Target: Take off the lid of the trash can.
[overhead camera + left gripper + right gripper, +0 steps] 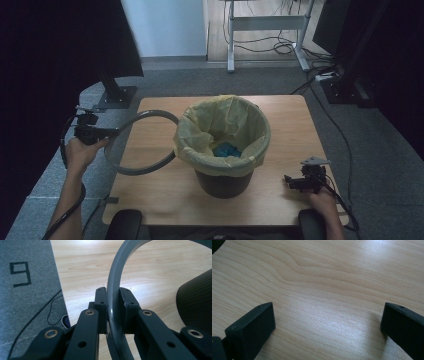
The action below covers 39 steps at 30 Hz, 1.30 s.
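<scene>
table bears bin at centre, yellow liner folded over its rim; grey ring at 9 o'clock of bin, touching liner; left gripper clamped on ring's 9 o'clock edge; right gripper at 4 o'clock, jaws wide apart over bare wood.

High overview; gripper views close above the shared table.

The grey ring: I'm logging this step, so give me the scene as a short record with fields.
ring: grey hoop, held off the bin, over the table's left side
left gripper: jaws shut on the ring's rim
right gripper: jaws open, holding nothing, low over the table
bin: dark, upright, mid-table
liner: yellow bag folded over the bin's rim
inside bin: something blue
</scene>
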Tool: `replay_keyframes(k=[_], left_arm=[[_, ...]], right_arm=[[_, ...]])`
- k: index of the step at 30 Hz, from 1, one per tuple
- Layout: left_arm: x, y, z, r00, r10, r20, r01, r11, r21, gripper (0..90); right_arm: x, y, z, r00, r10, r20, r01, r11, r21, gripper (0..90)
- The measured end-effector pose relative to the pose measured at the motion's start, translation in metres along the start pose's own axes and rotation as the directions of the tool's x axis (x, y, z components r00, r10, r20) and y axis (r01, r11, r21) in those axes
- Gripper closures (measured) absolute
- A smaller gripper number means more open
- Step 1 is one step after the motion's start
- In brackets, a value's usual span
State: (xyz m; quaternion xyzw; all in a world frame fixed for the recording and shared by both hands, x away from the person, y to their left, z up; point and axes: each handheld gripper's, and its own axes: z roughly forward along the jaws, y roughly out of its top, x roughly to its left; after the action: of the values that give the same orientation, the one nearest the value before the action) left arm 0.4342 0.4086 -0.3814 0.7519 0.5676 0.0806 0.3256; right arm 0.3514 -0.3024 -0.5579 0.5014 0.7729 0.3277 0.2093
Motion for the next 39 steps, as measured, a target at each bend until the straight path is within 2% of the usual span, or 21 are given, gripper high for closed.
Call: replay_keyframes(k=[18,32,39], left_arm=[[0.002,-0.033,0.053,1.0,0.001,-0.009,-0.001,1.0,0.006,78.2],[0.006,-0.059,0.09,0.9992,-0.019,-0.035,0.019,0.9998,0.001,78.1],[0.004,-0.069,0.103,0.9982,-0.006,-0.06,0.006,1.0,-0.002,77.8]], right_arm=[[0.0,0.0,0.0,1.0,0.0,0.0,0.0,1.0,0.0,0.0],[0.0,0.0,0.0,1.0,0.0,0.0,0.0,1.0,0.0,0.0],[0.0,0.0,0.0,1.0,0.0,0.0,0.0,1.0,0.0,0.0]])
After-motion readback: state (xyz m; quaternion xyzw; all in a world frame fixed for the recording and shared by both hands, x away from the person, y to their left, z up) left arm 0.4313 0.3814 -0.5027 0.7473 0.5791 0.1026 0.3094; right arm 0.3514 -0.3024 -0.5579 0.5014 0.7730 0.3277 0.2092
